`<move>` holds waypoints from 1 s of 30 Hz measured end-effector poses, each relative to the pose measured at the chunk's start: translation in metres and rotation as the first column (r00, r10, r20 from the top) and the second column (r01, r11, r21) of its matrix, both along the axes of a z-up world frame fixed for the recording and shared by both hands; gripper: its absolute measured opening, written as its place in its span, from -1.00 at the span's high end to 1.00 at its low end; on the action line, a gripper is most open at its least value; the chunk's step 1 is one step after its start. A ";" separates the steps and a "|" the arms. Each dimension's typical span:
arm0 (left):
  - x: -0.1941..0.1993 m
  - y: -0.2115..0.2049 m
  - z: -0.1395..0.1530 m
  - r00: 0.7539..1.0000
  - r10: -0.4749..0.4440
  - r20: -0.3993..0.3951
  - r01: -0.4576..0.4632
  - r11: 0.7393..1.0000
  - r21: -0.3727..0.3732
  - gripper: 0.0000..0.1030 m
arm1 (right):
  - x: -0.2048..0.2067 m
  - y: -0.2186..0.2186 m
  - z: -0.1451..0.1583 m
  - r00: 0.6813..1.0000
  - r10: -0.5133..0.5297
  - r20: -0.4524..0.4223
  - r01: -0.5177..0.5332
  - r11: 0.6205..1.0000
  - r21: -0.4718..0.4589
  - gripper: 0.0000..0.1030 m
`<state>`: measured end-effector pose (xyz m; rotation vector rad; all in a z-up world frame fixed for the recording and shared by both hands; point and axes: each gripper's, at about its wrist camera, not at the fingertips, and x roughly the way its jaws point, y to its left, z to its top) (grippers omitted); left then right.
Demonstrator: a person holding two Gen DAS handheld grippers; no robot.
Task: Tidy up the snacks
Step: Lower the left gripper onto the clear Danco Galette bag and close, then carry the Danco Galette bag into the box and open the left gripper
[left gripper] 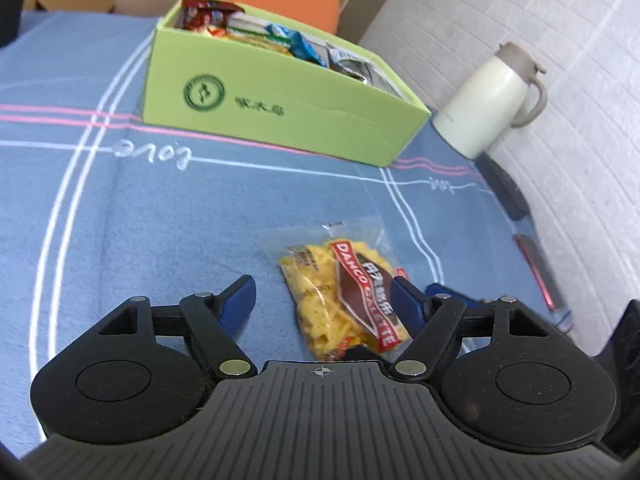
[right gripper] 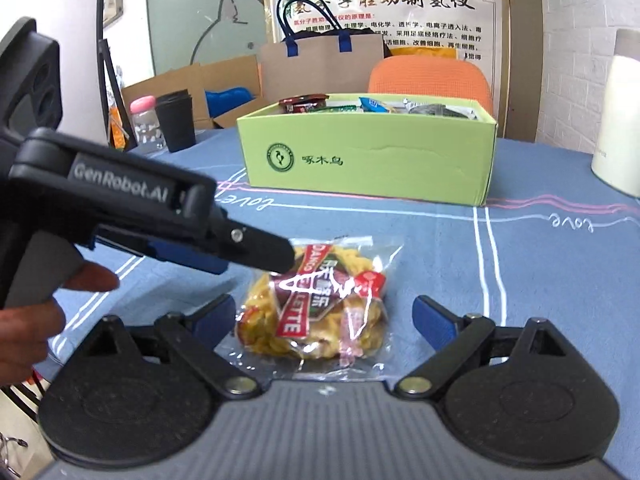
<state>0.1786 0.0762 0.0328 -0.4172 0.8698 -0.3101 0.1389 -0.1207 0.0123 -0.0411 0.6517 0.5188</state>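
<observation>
1. Your blue cloth-covered table (left gripper: 168, 208) fills both views; only the right wrist view shows the black paper cup (right gripper: 175, 122).
2. Your green cardboard box (left gripper: 276, 108) holds snacks.
3. Your right gripper (right gripper: 324, 316) is spread around the clear packet of yellow biscuits (right gripper: 316, 316) lying on the cloth.
4. Your left gripper (left gripper: 324, 300) is spread; the packet touches its right finger.

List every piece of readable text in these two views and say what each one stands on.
"DANCO GALETTE": snack packet, red band.
"啄木鸟": green box, beside a round logo.
"love": tablecloth, stitched in white, seen upside down.
"GenRobot.AI": left gripper, on its side.
"子胜动制氢仪": poster heading; first characters hidden, small print below blurred.
Wrappers inside the box: unreadable.
</observation>
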 end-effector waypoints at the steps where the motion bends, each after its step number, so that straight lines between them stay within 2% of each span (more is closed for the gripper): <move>1: 0.001 -0.002 -0.003 1.000 -0.008 -0.010 0.008 1.000 -0.004 -0.16 | 0.002 0.004 -0.003 1.000 0.005 -0.005 -0.005 1.000 -0.007 -0.81; 3: 0.004 -0.008 -0.010 0.999 -0.019 -0.033 0.019 1.000 0.000 -0.12 | 0.006 0.012 -0.008 0.999 0.025 -0.020 -0.025 1.000 -0.017 -0.81; 5: 0.004 -0.016 -0.011 1.000 -0.022 -0.009 0.022 1.000 0.021 -0.04 | 0.007 0.021 -0.010 0.999 0.033 -0.016 -0.034 0.999 -0.031 -0.82; 6: 0.005 -0.018 -0.012 1.000 -0.028 -0.008 0.028 0.999 0.028 0.34 | 0.007 0.026 -0.009 0.999 0.046 -0.014 -0.046 0.998 -0.039 -0.81; 8: 0.006 -0.017 -0.011 1.000 -0.016 -0.018 0.016 1.000 0.012 0.39 | 0.002 0.031 -0.005 0.999 0.050 0.020 -0.048 0.996 -0.081 -0.69; 10: 0.003 -0.014 -0.004 1.000 -0.010 -0.003 0.010 1.000 -0.002 0.47 | -0.003 0.028 0.004 0.997 0.048 0.054 -0.044 0.996 -0.080 -0.68; 15: 0.008 -0.010 0.030 0.998 0.003 0.066 -0.001 1.000 -0.027 0.46 | 0.006 0.031 0.037 0.987 0.052 0.152 -0.038 0.995 -0.093 -0.69; 20: 0.050 -0.004 0.077 0.985 0.010 0.171 -0.008 1.000 -0.011 0.45 | 0.059 0.036 0.077 0.964 0.071 0.255 -0.049 0.994 -0.093 -0.70; 24: 0.105 0.000 0.106 0.974 0.030 0.224 -0.036 0.999 0.023 0.44 | 0.123 0.042 0.097 0.955 0.084 0.283 -0.066 0.995 -0.076 -0.69; 27: 0.152 0.004 0.113 0.975 0.047 0.218 -0.059 0.997 0.050 0.43 | 0.172 0.051 0.096 0.960 0.090 0.266 -0.075 0.995 -0.069 -0.70; 30: 0.196 0.009 0.100 0.983 0.061 0.171 -0.076 0.994 0.083 0.41 | 0.214 0.061 0.080 0.972 0.112 0.205 -0.102 0.993 -0.059 -0.71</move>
